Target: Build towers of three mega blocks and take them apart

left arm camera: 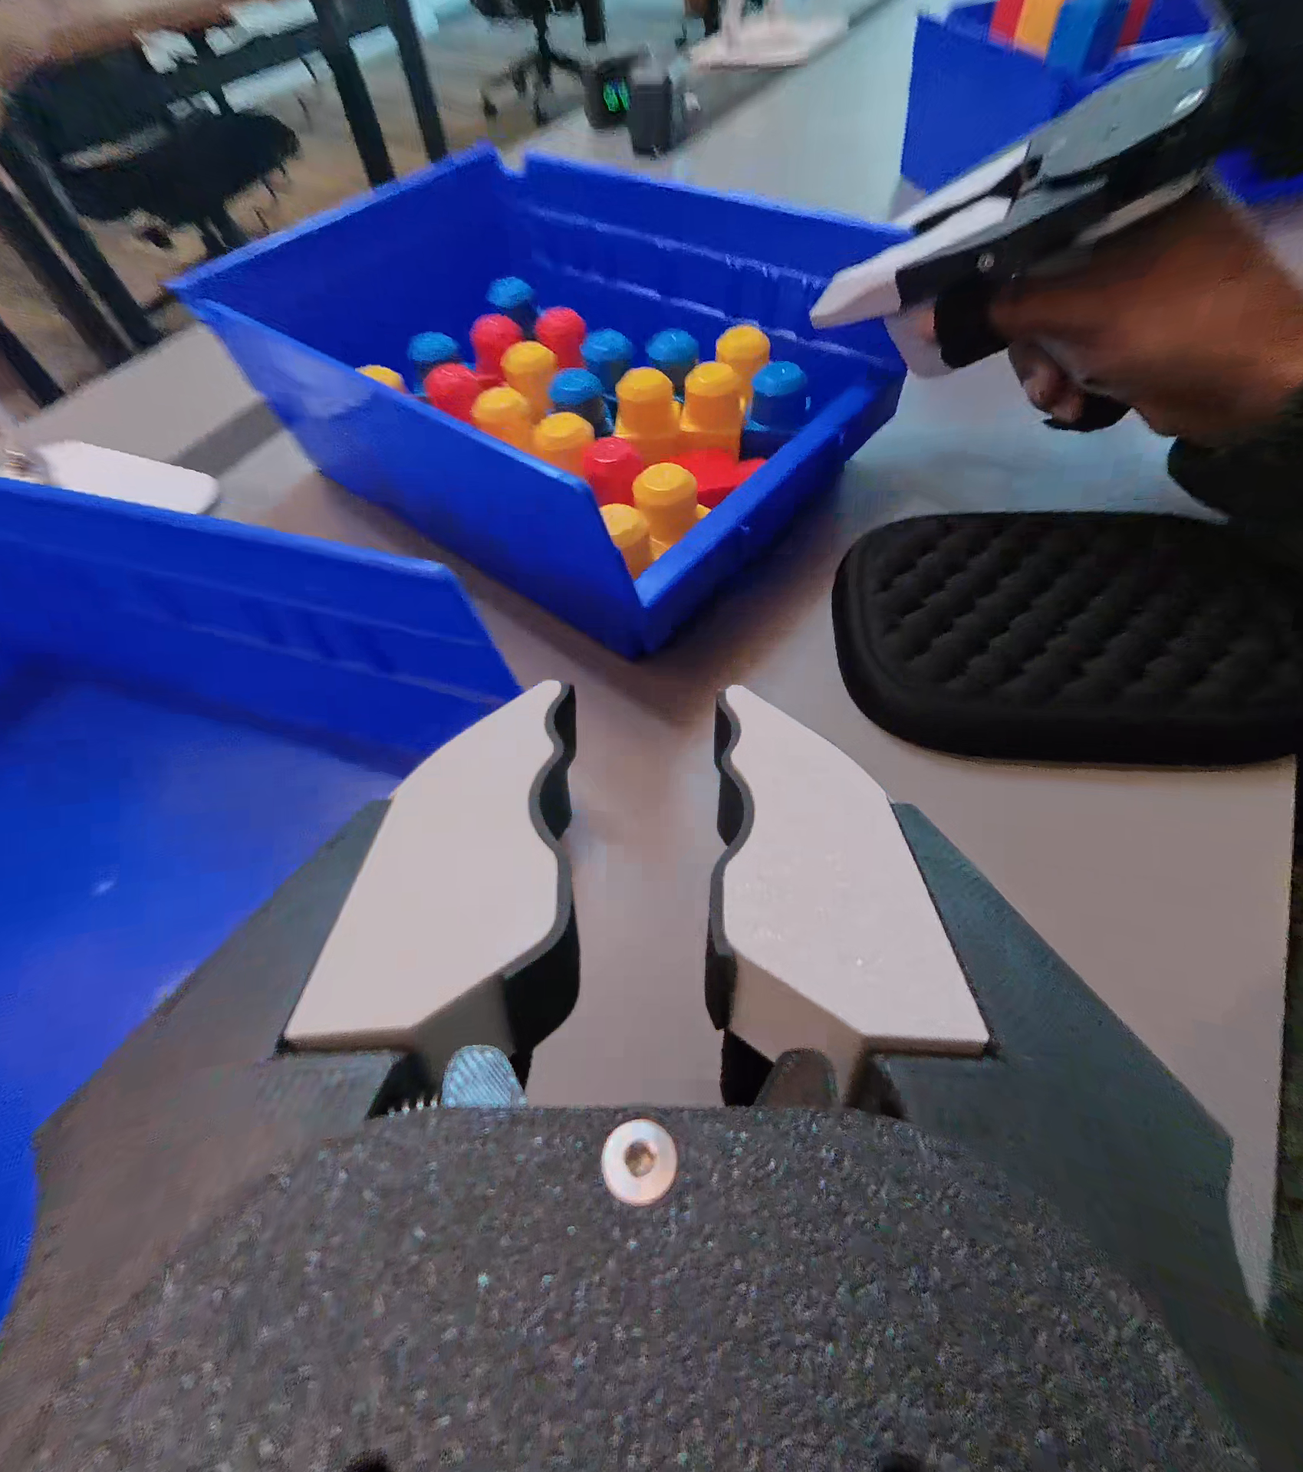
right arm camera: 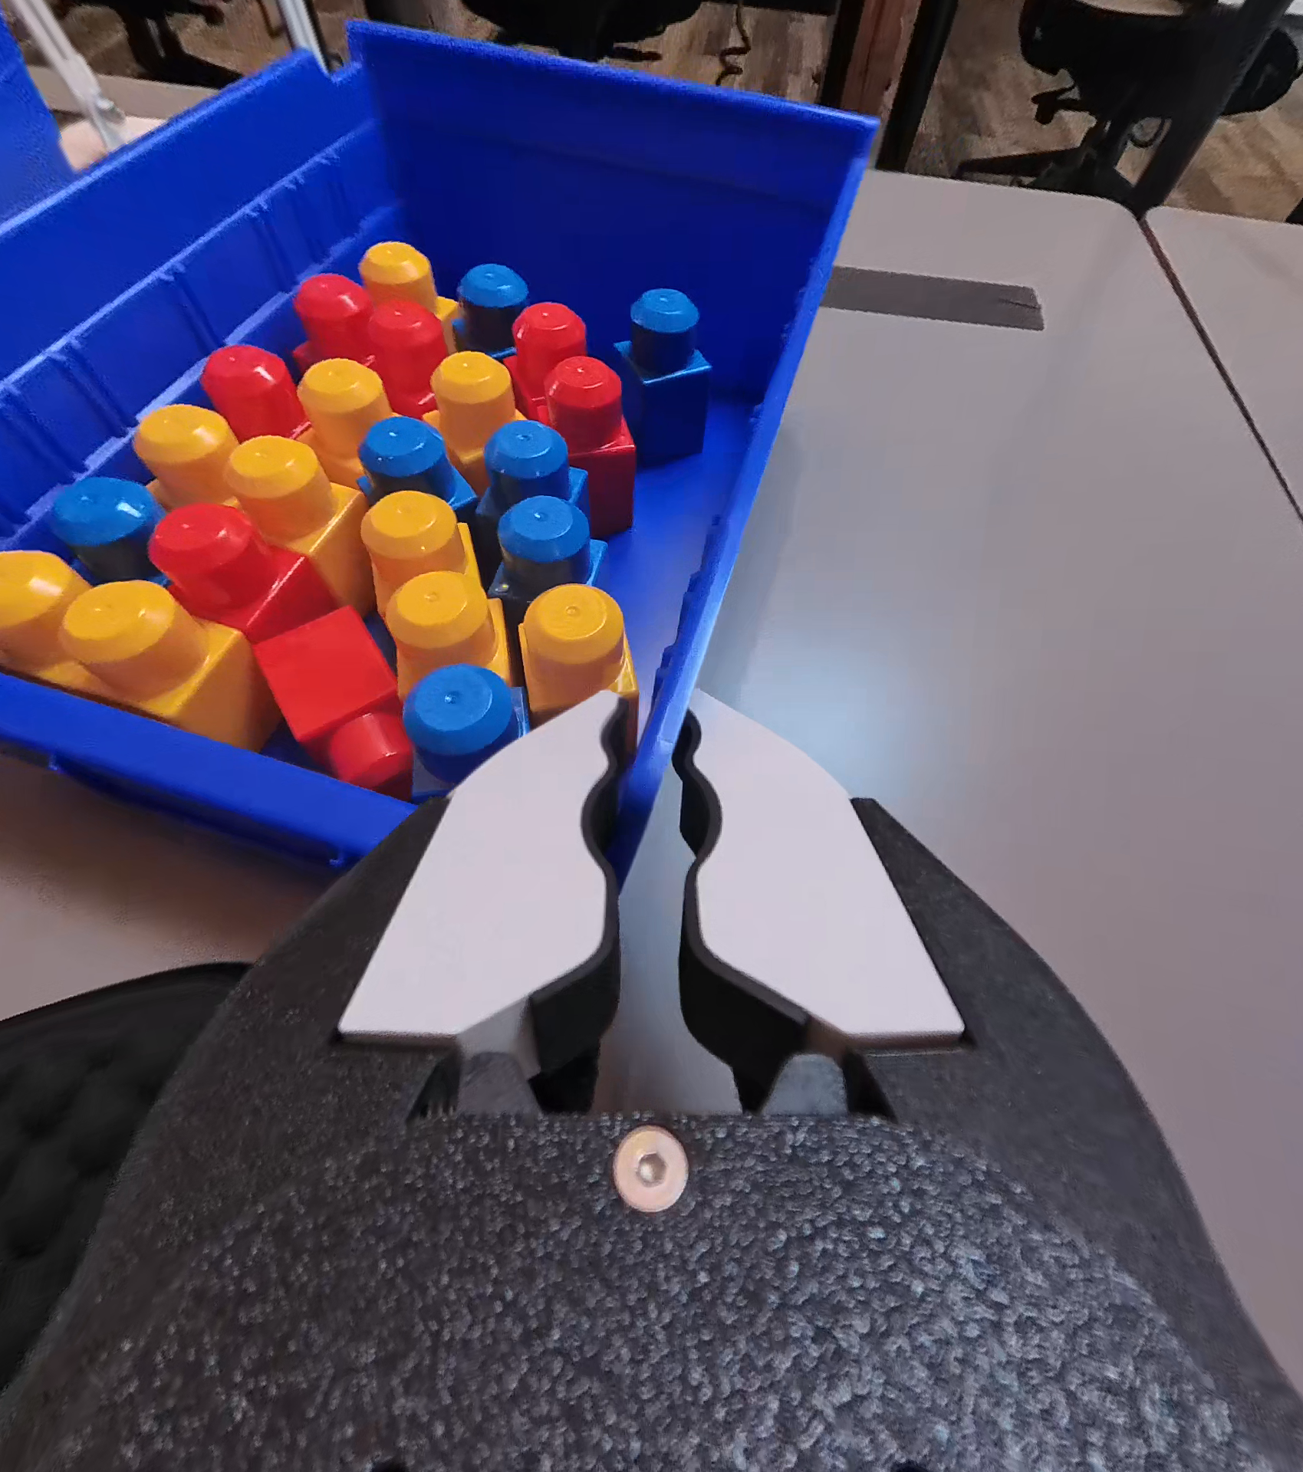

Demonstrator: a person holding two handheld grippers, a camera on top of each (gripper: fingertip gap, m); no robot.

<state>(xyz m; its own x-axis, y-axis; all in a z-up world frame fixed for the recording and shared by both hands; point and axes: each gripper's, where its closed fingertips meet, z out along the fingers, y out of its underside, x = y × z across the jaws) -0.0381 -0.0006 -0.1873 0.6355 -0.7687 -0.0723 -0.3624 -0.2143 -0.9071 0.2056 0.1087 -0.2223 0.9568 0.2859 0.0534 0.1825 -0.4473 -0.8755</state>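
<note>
Blocks (right arm camera: 361, 510) in red, yellow and blue fill the bin (right arm camera: 616, 135), which we take as our landmark; nearly all stand stud-up on its floor, and one red block (right arm camera: 329, 677) near the front wall lies tipped on its side. We see no stack of three anywhere in the bin, and nothing on the table (right arm camera: 1030, 637) beside it, so by our reading no tower stands at this moment and the building is still to do.

Our right gripper (right arm camera: 652, 721) hangs just over the bin's near right corner, its fingers astride the side wall with a narrow gap between them and nothing in it. Our left gripper (left arm camera: 644, 701) is well back from the bin, over bare table, its jaws parted and empty too.

Left of the bin, close to our left gripper, sits a second bin (left arm camera: 154, 717) with nothing visible inside. Right of the bin and nearer us lies a black quilted pad (left arm camera: 1070, 637). Beyond the bin, at the far right, a third bin (left arm camera: 975, 95) holds coloured shapes, too blurred for us to call.

No brand, label or readable writing shows on blocks or bins.
</note>
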